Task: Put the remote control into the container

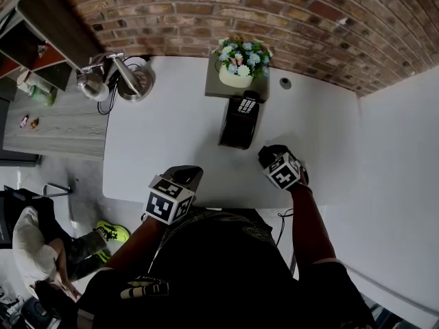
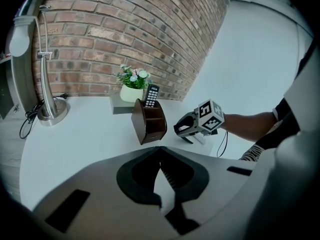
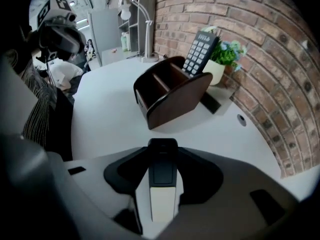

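Head view: the remote control [image 1: 247, 105] stands upright in the far compartment of the brown wooden container [image 1: 236, 132] on the white counter [image 1: 164, 129]. Left gripper view: left tongs [image 2: 160, 148] closed, empty. Right gripper view: right tongs [image 3: 163, 151] apart, empty, facing the container.

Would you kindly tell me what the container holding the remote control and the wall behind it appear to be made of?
The container looks like dark brown wood or wood veneer with a smooth satin finish, judging by its even colour and soft sheen. The wall looks like rough, matt red-brown brick with pale mortar joints.
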Action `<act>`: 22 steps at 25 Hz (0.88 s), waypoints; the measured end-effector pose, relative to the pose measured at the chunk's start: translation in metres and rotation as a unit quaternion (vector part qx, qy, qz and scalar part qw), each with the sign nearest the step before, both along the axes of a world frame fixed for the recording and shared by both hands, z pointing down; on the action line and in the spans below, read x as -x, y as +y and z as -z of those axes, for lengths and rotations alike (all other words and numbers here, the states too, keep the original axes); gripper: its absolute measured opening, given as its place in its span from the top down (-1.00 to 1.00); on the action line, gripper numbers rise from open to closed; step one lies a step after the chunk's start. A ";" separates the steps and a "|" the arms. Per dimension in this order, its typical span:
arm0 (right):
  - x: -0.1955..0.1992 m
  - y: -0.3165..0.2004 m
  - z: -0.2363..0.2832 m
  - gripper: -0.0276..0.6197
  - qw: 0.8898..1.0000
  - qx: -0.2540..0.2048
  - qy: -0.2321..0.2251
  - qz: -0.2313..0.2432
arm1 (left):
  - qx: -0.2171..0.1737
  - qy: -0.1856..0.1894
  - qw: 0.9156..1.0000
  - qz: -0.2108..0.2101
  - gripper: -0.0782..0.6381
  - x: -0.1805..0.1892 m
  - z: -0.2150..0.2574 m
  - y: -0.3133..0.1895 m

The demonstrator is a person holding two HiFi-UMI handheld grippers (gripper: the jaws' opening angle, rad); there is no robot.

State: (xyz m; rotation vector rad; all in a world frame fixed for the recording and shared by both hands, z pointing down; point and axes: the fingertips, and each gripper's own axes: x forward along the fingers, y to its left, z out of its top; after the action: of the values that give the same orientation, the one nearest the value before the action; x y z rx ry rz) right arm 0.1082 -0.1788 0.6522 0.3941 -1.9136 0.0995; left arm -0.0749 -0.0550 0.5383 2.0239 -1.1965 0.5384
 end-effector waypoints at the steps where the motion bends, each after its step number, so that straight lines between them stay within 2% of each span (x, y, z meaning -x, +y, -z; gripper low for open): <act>1: 0.003 -0.001 0.010 0.36 1.000 -0.007 -0.019 -0.015 | -0.001 0.000 1.000 -0.004 0.76 0.000 0.001 -0.001; 5: 0.013 -0.001 0.052 0.36 0.992 -0.030 -0.096 -0.077 | -0.007 -0.001 1.000 -0.019 0.77 -0.001 0.004 -0.002; 12: 0.016 -0.008 0.112 0.37 0.966 -0.061 -0.202 -0.152 | -0.024 0.001 0.999 -0.033 0.77 -0.005 0.011 -0.005; 19: 0.025 -0.007 0.170 0.37 0.932 -0.078 -0.298 -0.189 | -0.028 -0.003 0.999 -0.030 0.77 0.001 0.010 0.001; 22: 0.033 -0.008 0.184 0.37 0.926 -0.073 -0.318 -0.191 | -0.033 -0.007 0.999 -0.025 0.77 0.008 0.012 -0.002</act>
State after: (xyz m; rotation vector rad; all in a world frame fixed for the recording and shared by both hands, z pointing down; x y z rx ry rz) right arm 0.0751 -0.1871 0.4685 0.9221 -2.4637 0.3820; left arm -0.0827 -0.0572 0.5266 2.1139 -1.1899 0.5451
